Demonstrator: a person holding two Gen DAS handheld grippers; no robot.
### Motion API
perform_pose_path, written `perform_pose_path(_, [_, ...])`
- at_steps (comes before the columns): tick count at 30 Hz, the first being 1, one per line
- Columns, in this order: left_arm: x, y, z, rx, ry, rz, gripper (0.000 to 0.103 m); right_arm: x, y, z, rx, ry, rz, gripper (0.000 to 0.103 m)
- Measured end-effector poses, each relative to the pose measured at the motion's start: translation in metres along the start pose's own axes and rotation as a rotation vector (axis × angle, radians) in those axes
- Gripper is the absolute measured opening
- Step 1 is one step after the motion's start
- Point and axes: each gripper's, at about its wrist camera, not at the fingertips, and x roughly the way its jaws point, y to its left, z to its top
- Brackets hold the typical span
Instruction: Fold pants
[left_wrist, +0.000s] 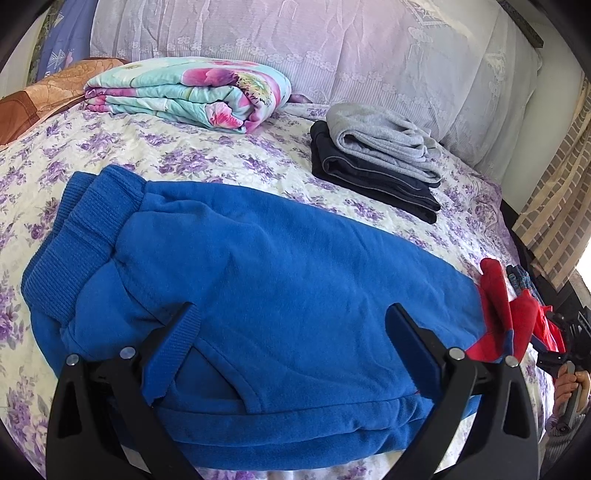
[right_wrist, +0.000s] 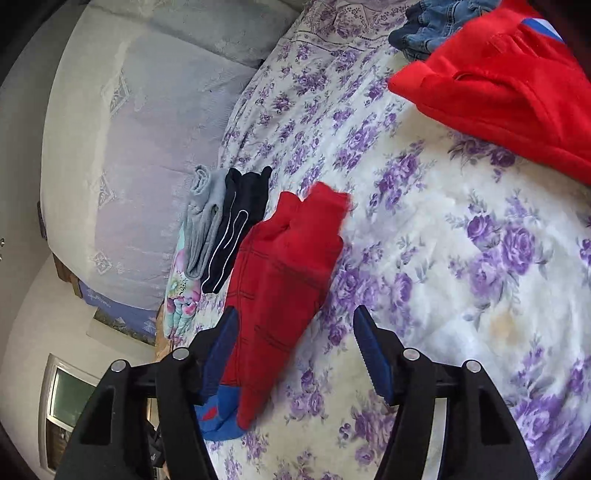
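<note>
Blue pants (left_wrist: 280, 280) folded on bedspread (left_wrist: 207, 162), lying beneath wide-spread left hand-held gripper (left_wrist: 291, 325), ungripped.

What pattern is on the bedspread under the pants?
Purple flowers on white bedspread, clearest in the right wrist view.

A bed (left_wrist: 192, 155) is covered by a purple-flowered sheet; blue pants (left_wrist: 280, 280), red pants (right_wrist: 284, 266), a folded flowered quilt (left_wrist: 192, 96) and folded clothes (left_wrist: 376, 162) are laid on it.

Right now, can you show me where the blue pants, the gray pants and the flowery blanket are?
blue pants (left_wrist: 280, 266), left wrist view, on the middle of the leg.
gray pants (left_wrist: 384, 140), left wrist view, on the top fold.
flowery blanket (left_wrist: 184, 96), left wrist view, on its folded side.
</note>
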Motion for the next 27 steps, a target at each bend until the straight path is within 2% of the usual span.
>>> perform_pose_path(2, [0.0, 0.001, 0.001, -0.004, -0.001, -0.005, 0.098, 0.015, 0.011, 0.002, -0.02, 0.014, 0.013, 0.062])
perform_pose_path(3, [0.0, 0.0, 0.0, -0.003, 0.0, -0.004, 0.098, 0.024, 0.015, 0.004, -0.031, 0.025, 0.017, 0.054])
perform_pose_path(5, [0.001, -0.001, 0.0, -0.003, -0.001, -0.005, 0.098, 0.033, 0.02, 0.005, -0.019, 0.023, -0.004, 0.05])
perform_pose_path(7, [0.001, 0.0, 0.001, -0.002, 0.0, -0.002, 0.098, 0.028, 0.023, 0.002, -0.009, 0.012, 0.035, 0.051])
perform_pose_path(9, [0.0, -0.001, 0.0, -0.001, -0.001, 0.0, 0.098, 0.013, 0.026, -0.003, -0.024, -0.001, 0.075, 0.063])
perform_pose_path(10, [0.0, -0.001, 0.0, 0.0, -0.001, 0.002, 0.098, 0.007, 0.024, -0.004, -0.031, -0.004, 0.082, 0.065])
perform_pose_path(13, [0.0, -0.001, 0.0, -0.001, -0.002, 0.001, 0.098, -0.006, 0.004, -0.011, -0.005, 0.01, -0.007, 0.067])
perform_pose_path(17, [0.0, -0.002, 0.0, 0.001, -0.001, 0.004, 0.098, -0.003, -0.011, -0.032, 0.02, 0.057, -0.011, 0.062])
perform_pose_path(20, [0.0, -0.001, 0.0, 0.0, -0.002, 0.003, 0.098, 0.01, -0.008, -0.034, 0.04, 0.065, 0.012, 0.062])
perform_pose_path(24, [0.0, -0.002, -0.001, -0.002, -0.003, 0.001, 0.098, 0.048, 0.004, -0.027, 0.035, 0.143, 0.018, 0.063])
perform_pose_path(27, [0.0, -0.001, 0.0, -0.002, -0.003, 0.001, 0.098, 0.058, 0.013, -0.031, 0.055, 0.165, 0.013, 0.066])
